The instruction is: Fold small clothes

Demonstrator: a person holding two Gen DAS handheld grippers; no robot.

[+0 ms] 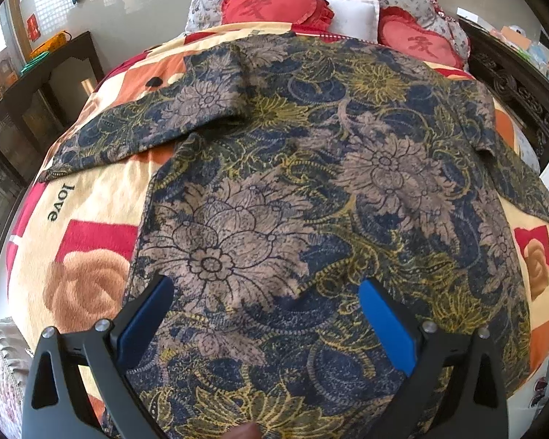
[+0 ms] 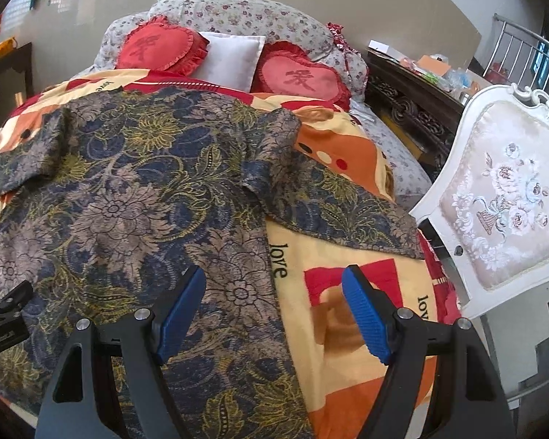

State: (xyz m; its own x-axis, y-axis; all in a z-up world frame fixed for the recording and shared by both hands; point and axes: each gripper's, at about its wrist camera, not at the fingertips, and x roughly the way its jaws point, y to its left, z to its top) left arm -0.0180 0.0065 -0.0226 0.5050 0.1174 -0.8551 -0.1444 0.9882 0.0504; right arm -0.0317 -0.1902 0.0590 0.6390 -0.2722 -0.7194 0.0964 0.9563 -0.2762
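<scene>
A short-sleeved shirt [image 1: 311, 183] with a navy, tan and yellow floral print lies spread flat on the bed, both sleeves out; it also shows in the right wrist view [image 2: 128, 201]. My left gripper [image 1: 267, 292] is open and empty, hovering over the shirt's lower middle. My right gripper [image 2: 274, 289] is open and empty, straddling the shirt's right side edge near the hem, its left finger over the cloth and its right finger over the blanket. The right sleeve [image 2: 329, 205] lies ahead of it.
The shirt rests on a red, orange and cream "love" blanket [image 1: 91, 212]. Two red heart cushions [image 2: 300, 77] and a white pillow [image 2: 230, 58] lie at the head. A dark cabinet [image 1: 36, 109] stands left; a white upholstered chair [image 2: 501, 201] stands close on the right.
</scene>
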